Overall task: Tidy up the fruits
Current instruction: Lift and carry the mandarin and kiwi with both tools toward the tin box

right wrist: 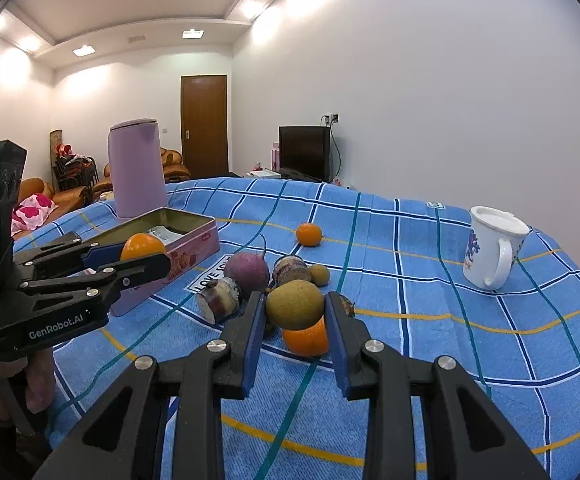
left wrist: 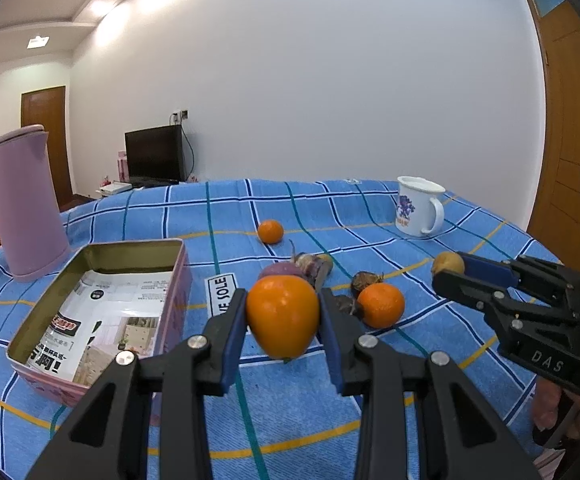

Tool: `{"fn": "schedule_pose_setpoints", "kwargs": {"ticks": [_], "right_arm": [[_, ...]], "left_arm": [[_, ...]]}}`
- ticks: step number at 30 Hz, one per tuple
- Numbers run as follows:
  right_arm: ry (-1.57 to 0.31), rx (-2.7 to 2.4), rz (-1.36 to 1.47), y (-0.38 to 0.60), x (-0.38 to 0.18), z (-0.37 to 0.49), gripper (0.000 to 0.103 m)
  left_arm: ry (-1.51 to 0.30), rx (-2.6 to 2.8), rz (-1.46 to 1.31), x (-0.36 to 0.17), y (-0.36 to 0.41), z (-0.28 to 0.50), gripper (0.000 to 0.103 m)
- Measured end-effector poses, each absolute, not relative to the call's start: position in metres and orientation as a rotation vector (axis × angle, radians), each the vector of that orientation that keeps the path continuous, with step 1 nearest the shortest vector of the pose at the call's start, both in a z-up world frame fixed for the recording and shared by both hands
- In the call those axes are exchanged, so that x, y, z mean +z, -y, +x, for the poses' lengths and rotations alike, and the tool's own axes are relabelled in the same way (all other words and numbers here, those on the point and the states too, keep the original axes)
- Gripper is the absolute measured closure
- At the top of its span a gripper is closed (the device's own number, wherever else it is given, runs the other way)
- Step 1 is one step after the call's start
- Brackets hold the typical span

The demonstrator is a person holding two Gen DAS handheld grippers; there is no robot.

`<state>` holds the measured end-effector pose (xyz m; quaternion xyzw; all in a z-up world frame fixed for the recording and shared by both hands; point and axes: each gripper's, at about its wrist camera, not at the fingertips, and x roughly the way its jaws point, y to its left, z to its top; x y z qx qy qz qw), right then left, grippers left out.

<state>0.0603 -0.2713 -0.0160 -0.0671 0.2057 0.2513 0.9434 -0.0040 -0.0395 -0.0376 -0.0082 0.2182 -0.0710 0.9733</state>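
Orange (left wrist: 282, 316) btwn left fingers (left wrist: 231, 330), gripped.

Tablecloth (left wrist: 370, 420) blue plaid, white-teal-yellow lines; kettle (left wrist: 21, 204) lilac; tin (left wrist: 177, 280) pink; mug (left wrist: 418, 208) white, blue motif.

Tin (left wrist: 101, 300) lies left of fruit pile (left wrist: 318, 280); mug (left wrist: 418, 208) behind, right.

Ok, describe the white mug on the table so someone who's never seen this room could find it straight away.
Start from the blue checked tablecloth that covers the table. Look to its far right side, well away from the pink tin and the cluster of fruit. There the white mug stands upright on its own; it is the only cup there, with a blue and purple print on its side and its handle facing the camera.
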Motion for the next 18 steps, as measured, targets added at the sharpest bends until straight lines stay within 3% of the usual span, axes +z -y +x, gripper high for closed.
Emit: {"fn": "schedule_pose_setpoints", "kwargs": {"ticks": [18], "right_arm": [[-0.360, 0.533, -0.131, 0.275, -0.012, 0.050, 0.071]], "left_arm": [[-0.371, -0.127, 0.012, -0.033, 0.044, -0.017, 0.067]]}}
